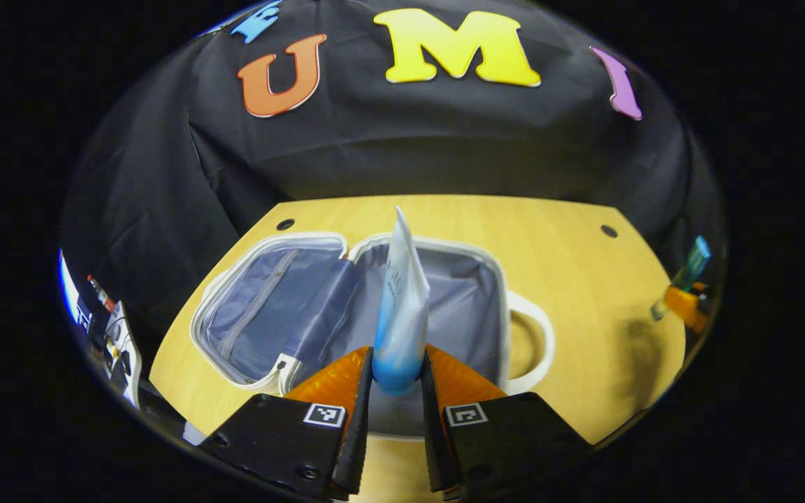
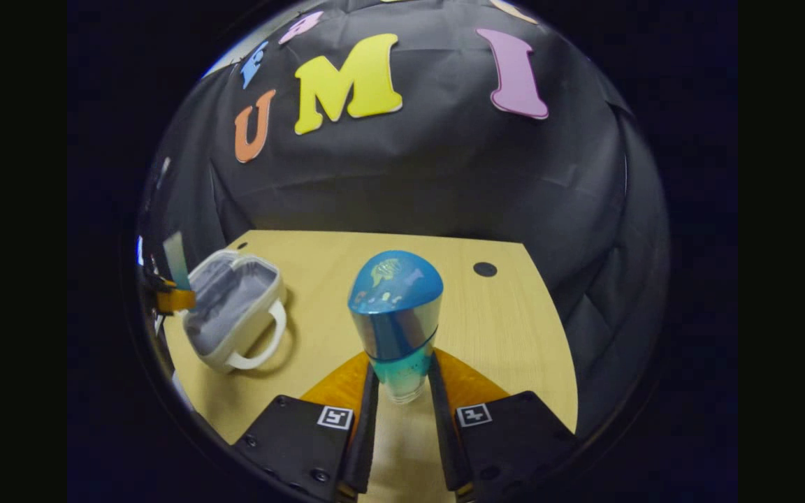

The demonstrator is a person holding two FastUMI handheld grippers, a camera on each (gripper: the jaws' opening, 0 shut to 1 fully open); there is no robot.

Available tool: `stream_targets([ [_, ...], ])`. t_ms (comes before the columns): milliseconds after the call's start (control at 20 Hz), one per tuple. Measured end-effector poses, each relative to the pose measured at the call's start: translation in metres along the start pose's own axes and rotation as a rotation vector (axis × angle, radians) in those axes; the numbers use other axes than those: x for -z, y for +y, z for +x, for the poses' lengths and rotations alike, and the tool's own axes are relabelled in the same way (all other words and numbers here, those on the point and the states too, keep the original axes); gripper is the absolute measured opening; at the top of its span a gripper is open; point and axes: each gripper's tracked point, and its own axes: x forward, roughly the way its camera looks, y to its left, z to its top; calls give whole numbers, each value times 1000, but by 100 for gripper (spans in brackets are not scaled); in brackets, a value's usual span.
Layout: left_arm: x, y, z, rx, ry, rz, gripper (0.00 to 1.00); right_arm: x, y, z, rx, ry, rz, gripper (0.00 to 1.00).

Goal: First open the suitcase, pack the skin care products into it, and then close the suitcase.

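Left gripper view, tool: the left gripper (image 1: 398,377) has both fingers pressed on the blue cap end of a white-and-blue tube (image 1: 400,307), which stands upright.
Left gripper view, task thing: the open suitcase (image 1: 284,307), white-rimmed with grey lining, lies below the tube, nearer the tabletop's left edge.
Left gripper view, writing: print on the tube is too small to read.
Right gripper view, tool: the right gripper (image 2: 404,391) is clamped on a blue-capped bottle (image 2: 395,314).
Right gripper view, surface: pale wooden tabletop (image 2: 514,349); the suitcase sits by its left edge.
Room: black cloth wall (image 2: 409,168) behind.
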Motion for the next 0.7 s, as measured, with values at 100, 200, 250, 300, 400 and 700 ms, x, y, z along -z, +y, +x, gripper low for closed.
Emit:
stream_targets([
  [100,14,24,22,-90,79,32,38,-12,11,-21,-17,-10,-8,37],
  [200,30,43,36,-168,173,50,38,-21,22,-39,-30,-13,-1,37],
  [250,36,48,41,-190,215,57,38,-24,25,-46,-33,-16,4,35],
  [300,41,53,48,-207,252,68,37,-29,27,-54,-33,-24,13,37],
  [400,53,63,59,-248,322,97,37,-38,31,-65,-32,-40,41,37],
  [700,67,65,71,-344,491,124,38,-50,28,-88,-25,-79,39,37],
])
